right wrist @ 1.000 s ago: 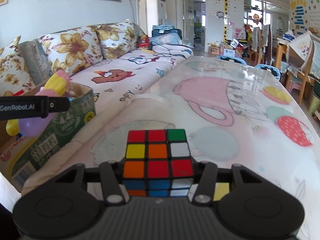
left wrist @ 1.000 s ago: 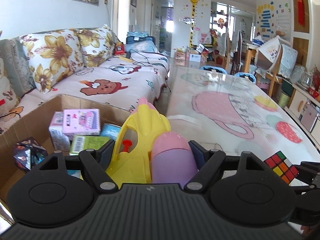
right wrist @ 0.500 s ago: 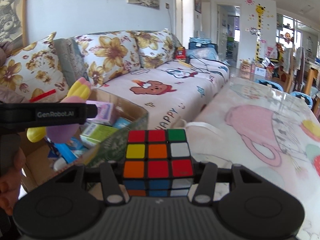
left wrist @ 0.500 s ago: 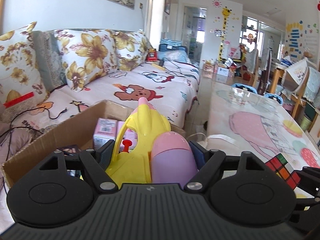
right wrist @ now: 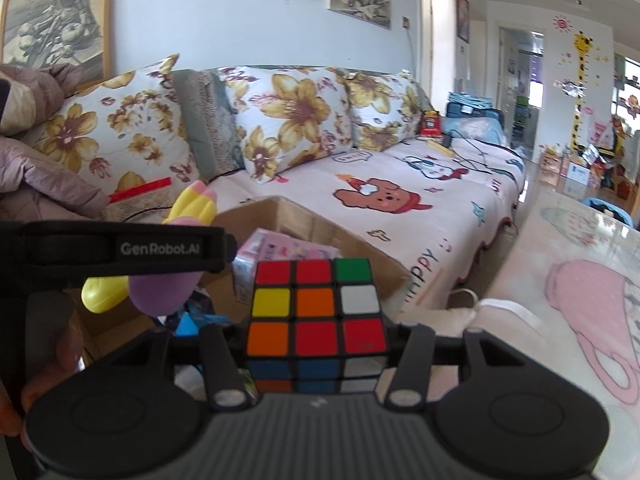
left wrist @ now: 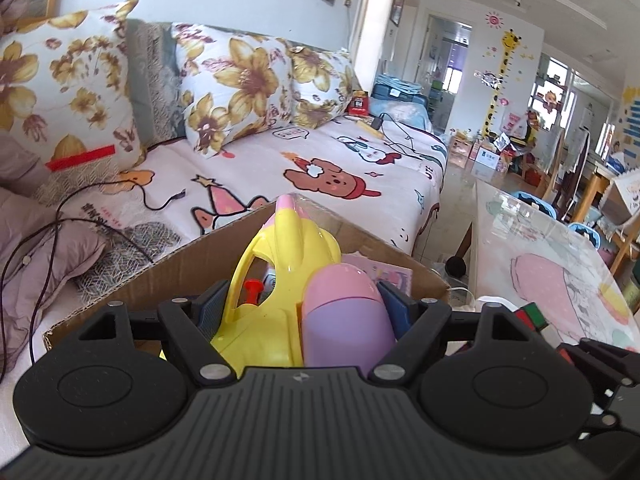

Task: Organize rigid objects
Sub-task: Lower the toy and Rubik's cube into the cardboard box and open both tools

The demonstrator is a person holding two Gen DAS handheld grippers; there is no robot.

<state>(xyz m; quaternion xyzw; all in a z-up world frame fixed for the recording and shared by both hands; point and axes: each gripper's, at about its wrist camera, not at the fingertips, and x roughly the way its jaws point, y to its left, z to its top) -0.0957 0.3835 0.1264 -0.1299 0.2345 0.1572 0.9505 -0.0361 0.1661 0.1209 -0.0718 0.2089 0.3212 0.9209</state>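
My left gripper point(left wrist: 298, 300) is shut on a yellow toy water gun point(left wrist: 280, 276) with a pink-purple tank point(left wrist: 344, 316), held over an open cardboard box point(left wrist: 168, 276). The toy also shows in the right wrist view point(right wrist: 188, 208), left of my right gripper. My right gripper point(right wrist: 316, 336) is shut on a Rubik's cube point(right wrist: 316, 304), held above the box's near side. The cube's corner shows at the right in the left wrist view point(left wrist: 532, 316). A pink toy box point(right wrist: 280, 252) lies inside the cardboard box point(right wrist: 320, 232).
The cardboard box stands between a sofa point(left wrist: 280, 160) with floral cushions point(left wrist: 236, 84) and a table with a pink-cup cloth point(right wrist: 580, 300). Black cables point(left wrist: 80, 216) trail over the sofa. Chairs and shelves fill the far room.
Both grippers have swung left from over the table toward the cardboard box, each still holding its object. The box now lies right under the toy and in front of the cube.
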